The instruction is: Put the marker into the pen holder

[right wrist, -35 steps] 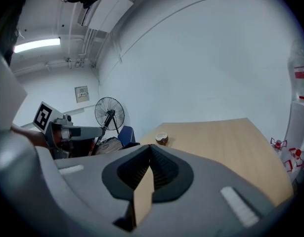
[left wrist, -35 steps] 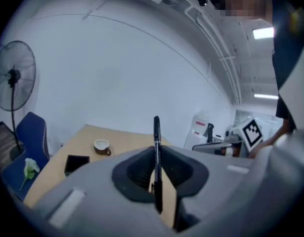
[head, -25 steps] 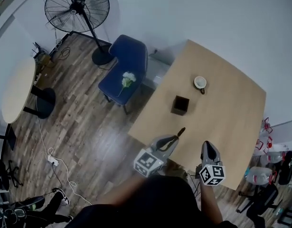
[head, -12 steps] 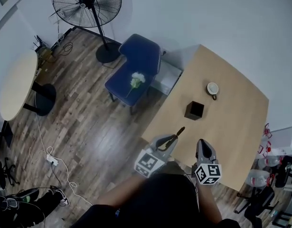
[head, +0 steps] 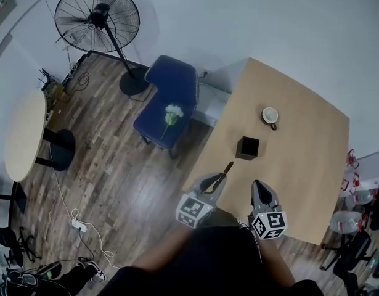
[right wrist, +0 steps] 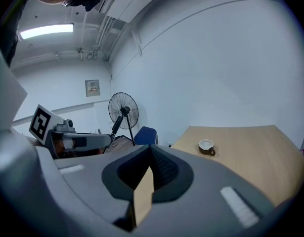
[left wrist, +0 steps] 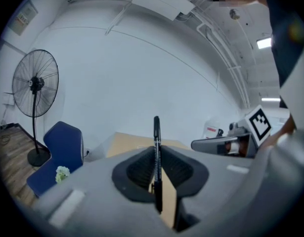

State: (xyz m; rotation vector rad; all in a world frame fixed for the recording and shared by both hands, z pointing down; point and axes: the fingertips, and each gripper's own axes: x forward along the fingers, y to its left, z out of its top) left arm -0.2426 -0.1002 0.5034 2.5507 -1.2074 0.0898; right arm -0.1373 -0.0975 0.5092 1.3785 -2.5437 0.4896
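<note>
A black marker (head: pixel 225 169) sticks forward out of my left gripper (head: pixel 217 178), which is shut on it above the near edge of the wooden table (head: pixel 300 165). In the left gripper view the marker (left wrist: pixel 156 132) stands upright, pinched between the pads of the left gripper (left wrist: pixel 156 152). The pen holder (head: pixel 247 147), a small black open box, stands on the table a little beyond the marker's tip. To the right, my right gripper (head: pixel 259 187) hovers over the table edge; its jaws (right wrist: pixel 151 154) are shut with nothing in them.
A white cup (head: pixel 270 115) with a brown handle sits on the table past the pen holder, also visible as the cup (right wrist: pixel 207 146) in the right gripper view. A blue chair (head: pixel 167 100) with a white flower (head: pixel 171 113) and a standing fan (head: pixel 97 18) are left of the table.
The head view has swung a little, so the room shifts in the picture. Both grippers keep their places at the table's near edge, and the marker stays in the left one.
</note>
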